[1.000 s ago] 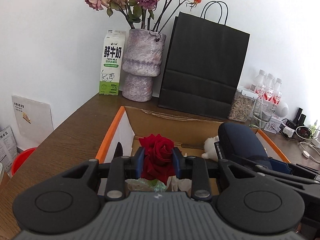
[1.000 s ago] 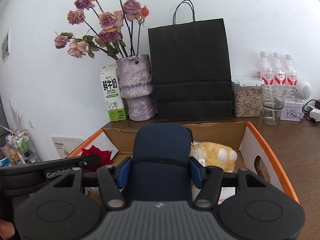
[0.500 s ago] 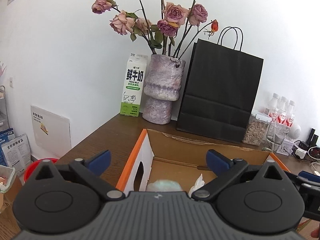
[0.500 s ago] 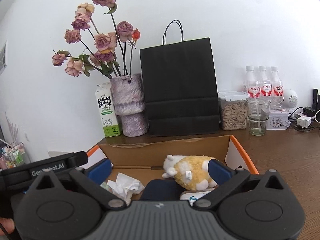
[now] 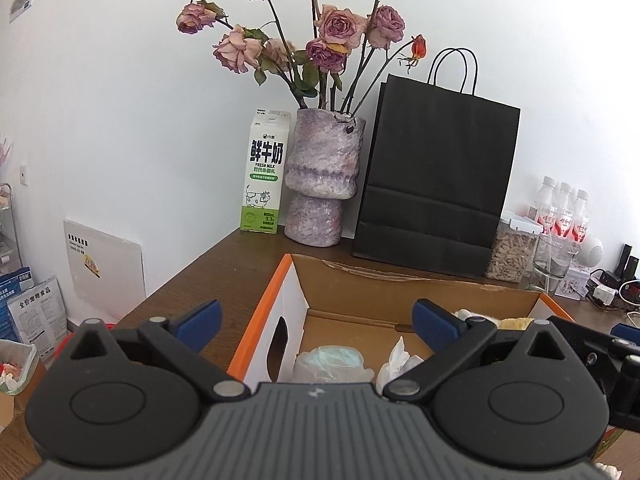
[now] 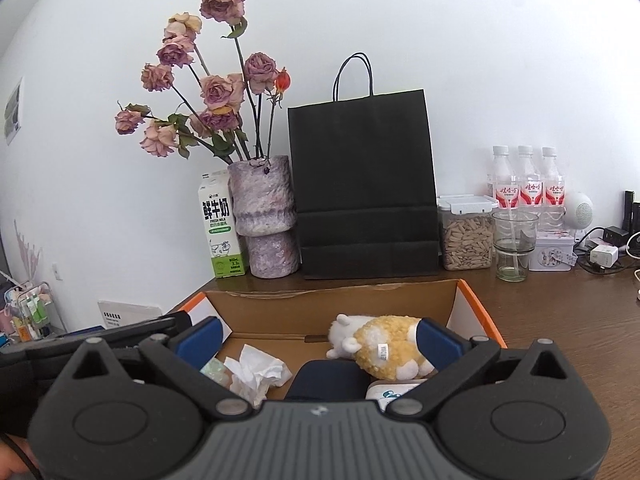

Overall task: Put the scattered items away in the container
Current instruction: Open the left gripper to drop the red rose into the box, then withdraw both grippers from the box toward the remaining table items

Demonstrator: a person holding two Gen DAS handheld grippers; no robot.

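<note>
Both grippers have let go since a second ago: the left gripper [image 5: 316, 322] no longer pinches the red rose, the right gripper [image 6: 318, 340] no longer clasps the navy pouch [image 6: 328, 378]. Each now gapes wide and empty above the cardboard box [image 6: 332, 306]. The pouch lies inside the box, low between the right fingers beside the plush toy [image 6: 384, 348] and crumpled tissue [image 6: 256, 372].

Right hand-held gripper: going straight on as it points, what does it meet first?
Probably the plush toy in the cardboard box, which lies just past the open right hand-held gripper; depth is uncertain.
</note>
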